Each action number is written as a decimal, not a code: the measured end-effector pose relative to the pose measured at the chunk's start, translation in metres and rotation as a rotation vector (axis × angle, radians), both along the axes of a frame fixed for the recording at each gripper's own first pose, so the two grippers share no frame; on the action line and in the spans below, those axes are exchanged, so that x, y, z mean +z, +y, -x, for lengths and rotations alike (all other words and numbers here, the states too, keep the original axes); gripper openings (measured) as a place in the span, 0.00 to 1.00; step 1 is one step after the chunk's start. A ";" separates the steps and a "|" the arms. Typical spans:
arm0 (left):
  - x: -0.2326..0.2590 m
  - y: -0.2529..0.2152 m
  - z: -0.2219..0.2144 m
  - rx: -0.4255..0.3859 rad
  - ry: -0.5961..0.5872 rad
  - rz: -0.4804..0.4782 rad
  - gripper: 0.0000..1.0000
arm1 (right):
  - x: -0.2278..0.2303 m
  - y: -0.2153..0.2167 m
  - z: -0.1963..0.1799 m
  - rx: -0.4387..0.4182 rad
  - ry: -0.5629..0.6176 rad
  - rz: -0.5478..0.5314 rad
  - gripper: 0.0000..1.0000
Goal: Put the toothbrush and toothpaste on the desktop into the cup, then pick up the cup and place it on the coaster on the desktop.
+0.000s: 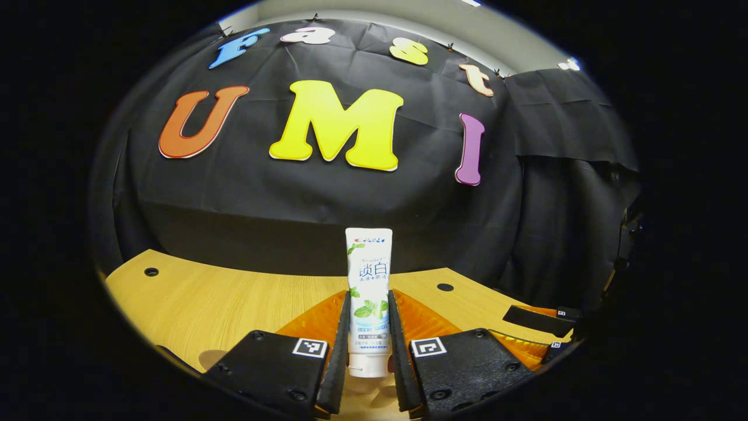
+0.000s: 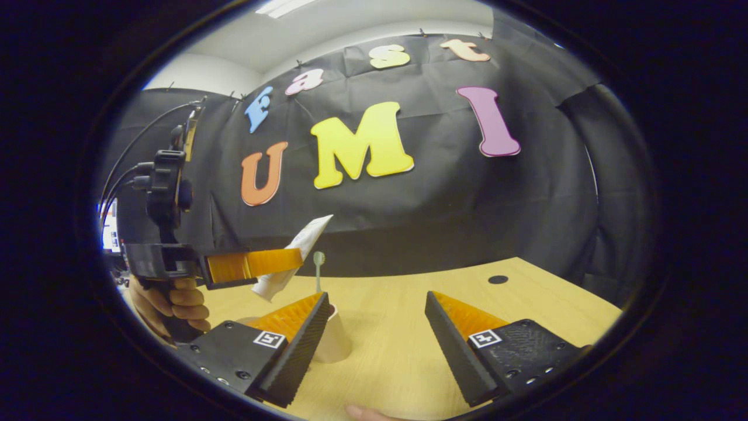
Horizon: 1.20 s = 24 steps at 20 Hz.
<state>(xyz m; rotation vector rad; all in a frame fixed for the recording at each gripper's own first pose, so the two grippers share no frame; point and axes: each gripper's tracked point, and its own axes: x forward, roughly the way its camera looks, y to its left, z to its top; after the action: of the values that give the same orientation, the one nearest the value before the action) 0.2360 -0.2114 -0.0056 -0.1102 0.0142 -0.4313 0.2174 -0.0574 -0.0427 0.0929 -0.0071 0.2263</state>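
Observation:
In the left gripper view my left gripper (image 1: 369, 299) is shut on a white toothpaste tube (image 1: 369, 263), which stands upright, cap down, above the wooden desktop (image 1: 234, 304). The right gripper view shows that same gripper (image 2: 295, 260), held by a hand (image 2: 175, 304), gripping the tilted tube (image 2: 304, 237) over a pale cup (image 2: 336, 346). A toothbrush (image 2: 318, 266) stands in the cup, head up. My right gripper (image 2: 377, 298) is open just right of the cup, and its left finger hides part of the cup.
The desktop has round holes (image 1: 151, 272) (image 1: 445, 287) (image 2: 498, 279). The black cloth wall stands close behind its far edge. Bare wood (image 2: 526, 304) stretches to the right of the cup. A fingertip (image 2: 362, 413) shows at the bottom edge.

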 end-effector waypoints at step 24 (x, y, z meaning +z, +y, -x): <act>0.000 0.056 0.056 0.044 0.037 -0.016 0.61 | 0.000 0.026 0.008 -0.047 0.062 0.090 0.97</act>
<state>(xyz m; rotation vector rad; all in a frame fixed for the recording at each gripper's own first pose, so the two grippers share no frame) 0.1800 -0.1552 -0.0059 -0.1027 0.0516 -0.3852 0.2095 -0.0312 -0.0426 0.0098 0.0627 0.1762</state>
